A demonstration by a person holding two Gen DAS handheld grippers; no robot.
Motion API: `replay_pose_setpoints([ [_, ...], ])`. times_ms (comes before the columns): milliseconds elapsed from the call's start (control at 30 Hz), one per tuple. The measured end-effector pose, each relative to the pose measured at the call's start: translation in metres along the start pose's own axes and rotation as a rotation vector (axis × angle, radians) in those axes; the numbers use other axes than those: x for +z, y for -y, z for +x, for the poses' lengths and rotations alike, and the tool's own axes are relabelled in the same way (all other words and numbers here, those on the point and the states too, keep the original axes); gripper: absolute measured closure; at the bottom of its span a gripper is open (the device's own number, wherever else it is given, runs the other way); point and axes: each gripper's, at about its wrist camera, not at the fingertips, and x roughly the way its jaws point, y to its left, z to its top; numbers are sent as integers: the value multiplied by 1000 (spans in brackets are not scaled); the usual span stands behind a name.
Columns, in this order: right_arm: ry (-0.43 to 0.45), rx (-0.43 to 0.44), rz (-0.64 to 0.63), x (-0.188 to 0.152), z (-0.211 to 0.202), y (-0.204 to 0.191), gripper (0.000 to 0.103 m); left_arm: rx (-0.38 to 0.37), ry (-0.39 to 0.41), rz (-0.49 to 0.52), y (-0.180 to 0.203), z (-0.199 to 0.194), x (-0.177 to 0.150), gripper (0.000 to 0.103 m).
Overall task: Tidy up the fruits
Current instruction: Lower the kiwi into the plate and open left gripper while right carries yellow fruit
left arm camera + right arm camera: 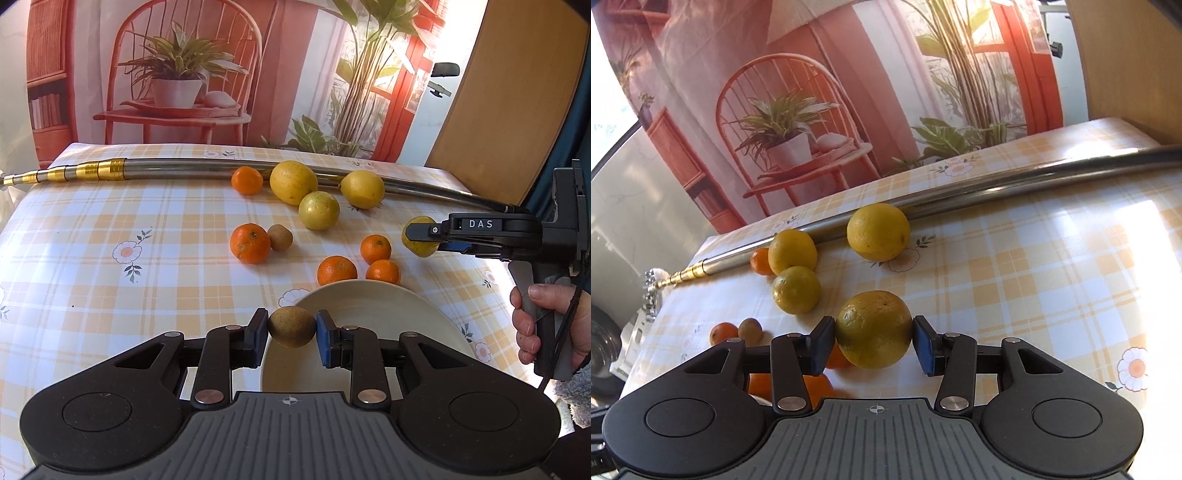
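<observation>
Over plate [369,295]: kiwi [291,326] in left gripper [291,328].

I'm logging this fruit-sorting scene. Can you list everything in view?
Tangerines: five, orange, loose on tablecloth
Yellow citrus: three, near pole
Table kiwi: one, brown, touching a tangerine
Plate: one, cream, near side
Pole: one, steel and gold, far side
Tablecloth: one, yellow check
Hand: one, gripping right handle
Left tongs: black, shut on held kiwi over plate rim
Right tongs: black, shut on held citrus, yellow

Brown kiwi [291,326] over white plate [406,306]; yellow-green citrus [873,329] aloft.
</observation>
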Motion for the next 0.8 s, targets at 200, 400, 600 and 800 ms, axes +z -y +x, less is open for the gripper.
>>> replay_pose_setpoints([
  [200, 18, 11, -164, -20, -31, -27, 61, -11, -4, 9, 4, -2, -4, 74],
  [400, 13, 55, -168, -32, -48, -35, 61, -30, -18, 20, 9, -4, -11, 74],
  [600, -18, 77, -210, -47, -53, -51, 61, -38, -36, 36, 13, -6, -21, 74],
  [800, -58, 108, -233, -65, -54, -63, 61, -38, -51, 42, 15, -8, -26, 74],
])
